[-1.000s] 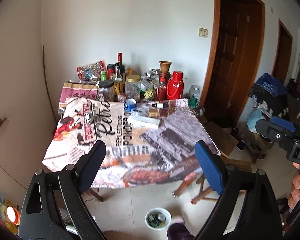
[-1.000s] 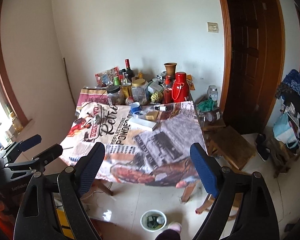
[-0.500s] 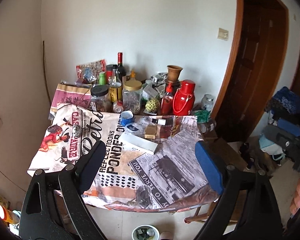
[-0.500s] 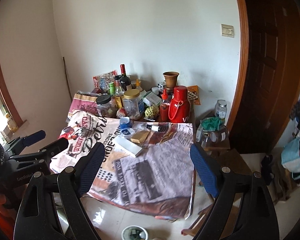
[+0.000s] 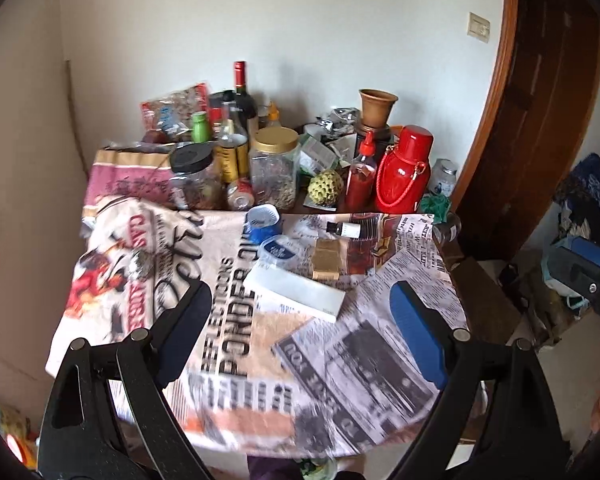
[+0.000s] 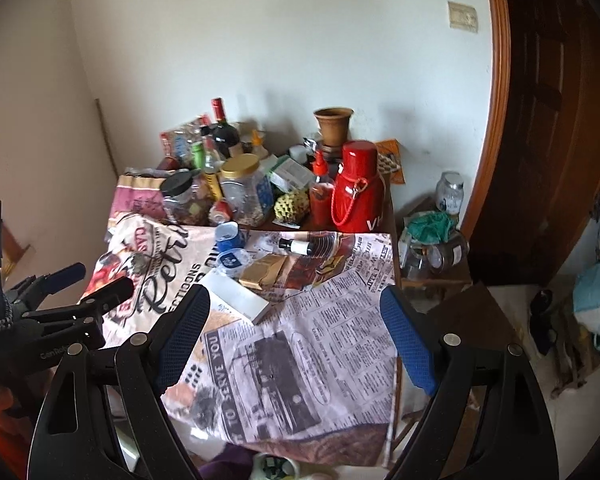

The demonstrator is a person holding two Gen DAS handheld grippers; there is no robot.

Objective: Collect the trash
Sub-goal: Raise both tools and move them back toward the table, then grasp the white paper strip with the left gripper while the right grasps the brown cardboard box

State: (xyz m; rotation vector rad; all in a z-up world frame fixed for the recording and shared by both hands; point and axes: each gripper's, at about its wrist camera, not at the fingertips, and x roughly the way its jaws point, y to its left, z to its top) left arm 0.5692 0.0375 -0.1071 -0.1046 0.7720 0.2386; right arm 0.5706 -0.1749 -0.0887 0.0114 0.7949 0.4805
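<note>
Since a second ago I have advanced both units toward the desk; its litter now fills the view. My left hand-held gripper and right hand-held gripper are both spread wide and empty. The trash, a white box and a crushed blue cup just behind it, lies within reach, ungrasped.

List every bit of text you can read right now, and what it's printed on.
"PONDER" on the tablecloth.
"TO SERVE YOU" on the tablecloth's newspaper print.
"Retr", cut off, on the tablecloth.
"VH", cut off, on the red flask.
Bottle, jar and carton labels: too blurred.
</note>
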